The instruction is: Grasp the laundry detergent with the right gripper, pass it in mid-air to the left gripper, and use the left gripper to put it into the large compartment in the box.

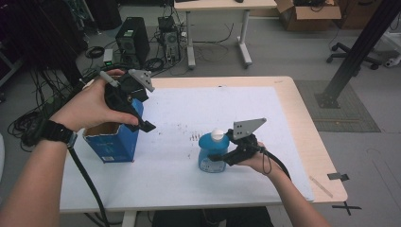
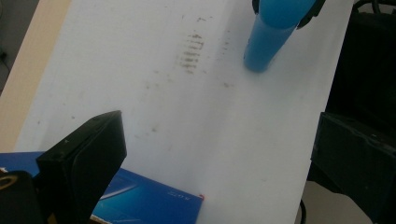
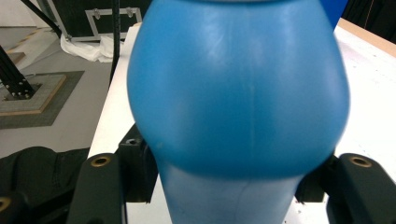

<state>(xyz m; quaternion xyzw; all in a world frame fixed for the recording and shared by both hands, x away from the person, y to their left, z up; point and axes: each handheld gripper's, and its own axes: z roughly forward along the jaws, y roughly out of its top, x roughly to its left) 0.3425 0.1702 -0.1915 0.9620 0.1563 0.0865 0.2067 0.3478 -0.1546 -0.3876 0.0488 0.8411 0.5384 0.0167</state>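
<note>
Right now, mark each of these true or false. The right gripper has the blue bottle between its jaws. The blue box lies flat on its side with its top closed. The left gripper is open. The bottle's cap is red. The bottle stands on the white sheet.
1. The right gripper has the blue bottle between its jaws: true; the right gripper view shows a jaw on each side of its narrow waist.
2. The blue box lies flat, closed: false. It stands upright with its top open.
3. The left gripper is open: true.
4. The bottle's cap is red: false. It is white.
5. The bottle stands on the white sheet: true.
</note>
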